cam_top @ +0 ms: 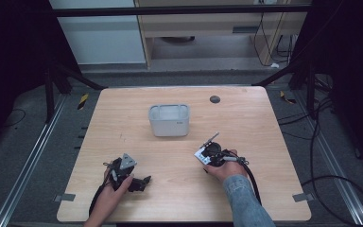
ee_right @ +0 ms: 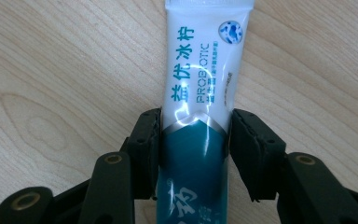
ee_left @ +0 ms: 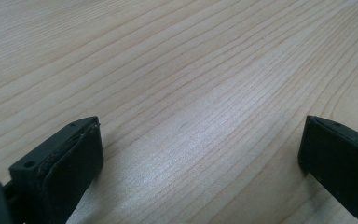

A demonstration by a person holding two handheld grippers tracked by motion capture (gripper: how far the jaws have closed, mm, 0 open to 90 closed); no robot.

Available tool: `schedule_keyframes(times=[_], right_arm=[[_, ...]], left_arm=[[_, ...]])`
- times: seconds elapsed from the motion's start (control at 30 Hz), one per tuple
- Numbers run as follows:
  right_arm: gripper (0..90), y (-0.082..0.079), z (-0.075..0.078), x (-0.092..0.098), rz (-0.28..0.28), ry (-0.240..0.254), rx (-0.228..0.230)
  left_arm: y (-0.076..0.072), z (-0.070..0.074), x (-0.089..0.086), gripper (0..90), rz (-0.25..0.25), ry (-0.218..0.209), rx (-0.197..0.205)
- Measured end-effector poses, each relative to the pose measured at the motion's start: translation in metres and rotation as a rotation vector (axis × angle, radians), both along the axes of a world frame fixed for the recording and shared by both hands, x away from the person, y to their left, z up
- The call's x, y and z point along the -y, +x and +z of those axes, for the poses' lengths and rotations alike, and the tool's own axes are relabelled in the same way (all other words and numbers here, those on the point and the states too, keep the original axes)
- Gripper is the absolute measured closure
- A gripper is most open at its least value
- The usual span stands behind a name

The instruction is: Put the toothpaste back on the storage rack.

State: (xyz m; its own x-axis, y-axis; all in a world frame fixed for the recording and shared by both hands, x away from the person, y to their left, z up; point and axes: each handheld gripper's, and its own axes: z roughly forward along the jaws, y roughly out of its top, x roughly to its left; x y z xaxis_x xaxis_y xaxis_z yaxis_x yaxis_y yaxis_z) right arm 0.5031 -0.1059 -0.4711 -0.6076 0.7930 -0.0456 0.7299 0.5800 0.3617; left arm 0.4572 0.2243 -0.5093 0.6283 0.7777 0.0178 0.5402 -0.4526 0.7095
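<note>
Bench point(cam_top: 179, 189): pale wood, carries everything.
Bin point(cam_top: 169, 120): grey-white, open-topped, near the bench's middle, well apart from both hands.
Left hand-held gripper point(ee_left: 200, 154): low over bare bench at the near left; jaws wide apart, nothing between them.
Right hand-held gripper point(ee_right: 195, 140): at the near right, jaws clamped on the tube's sides.
Tube point(ee_right: 200, 93): white and teal, lying on the bench; long axis runs straight away from the jaws, flat crimped end farthest; cap end cut off; barely visible from above.
</note>
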Motion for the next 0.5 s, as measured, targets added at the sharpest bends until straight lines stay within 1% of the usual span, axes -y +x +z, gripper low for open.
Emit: schedule_keyframes(times=[0.07,0.1,0.23,0.33,0.5], right_arm=[[54.4,0.0013,-0.0002,0.0012,-0.004,0.007,-0.008],[55.3,0.0019,-0.0004,0.0022,-0.009,0.020,-0.019],[56.4,0.0033,-0.0001,0.0039,-0.002,0.028,-0.035],[56.9,0.0042,0.0001,0.0042,0.006,0.025,-0.038],[58.7,0.0052,0.0007,0.0029,-0.003,0.018,-0.050]], left_arm=[[0.0000,0.0000,0.0000,0.0,0.000,0.000,0.000],[0.0000,0.0000,0.0000,0.0,0.000,0.000,0.000],[0.0000,0.0000,0.0000,0.0,0.000,0.000,0.000],[0.0000,0.0000,0.0002,0.0,-0.002,0.000,0.000],[0.0000,-0.0001,0.0004,0.0,-0.002,-0.001,0.000]])
